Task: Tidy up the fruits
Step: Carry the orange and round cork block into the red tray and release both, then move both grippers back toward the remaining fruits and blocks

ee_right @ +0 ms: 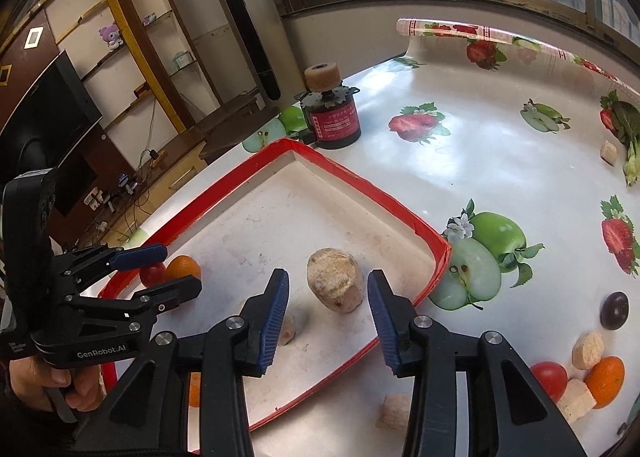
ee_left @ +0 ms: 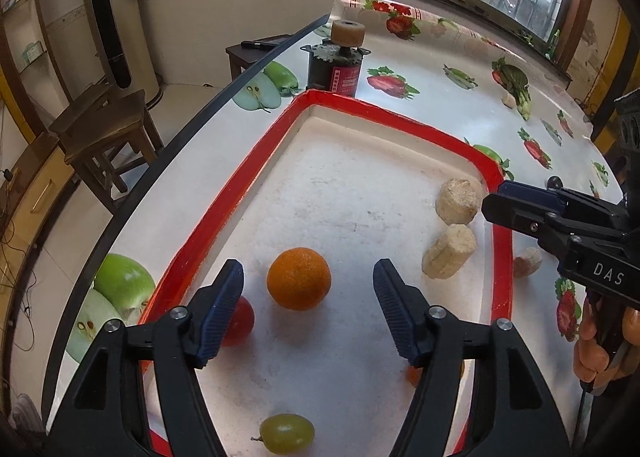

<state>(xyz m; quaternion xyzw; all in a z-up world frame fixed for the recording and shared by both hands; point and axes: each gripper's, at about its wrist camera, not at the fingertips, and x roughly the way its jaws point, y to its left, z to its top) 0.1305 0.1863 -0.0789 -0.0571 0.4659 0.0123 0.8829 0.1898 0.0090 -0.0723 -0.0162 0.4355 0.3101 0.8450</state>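
A white tray with a red rim (ee_left: 256, 173) lies on the table. My left gripper (ee_left: 308, 277) is open and empty, its fingers either side of an orange (ee_left: 299, 278) in the tray. A red fruit (ee_left: 240, 321) sits behind the left finger and a green grape (ee_left: 286, 432) lies nearer. My right gripper (ee_right: 328, 285) is open and empty, just short of a beige cork-like chunk (ee_right: 335, 280) in the tray (ee_right: 360, 177). It also shows in the left wrist view (ee_left: 504, 205). Outside the tray lie a tomato (ee_right: 550, 378), an orange (ee_right: 606, 381) and a dark plum (ee_right: 615, 310).
A dark motor can with a cork wheel on top (ee_left: 335, 65) stands behind the tray's far corner. Two beige chunks (ee_left: 458, 201) lie in the tray on the right. More chunks (ee_right: 588, 350) lie on the fruit-print tablecloth. A wooden stool (ee_left: 102, 137) stands left of the table.
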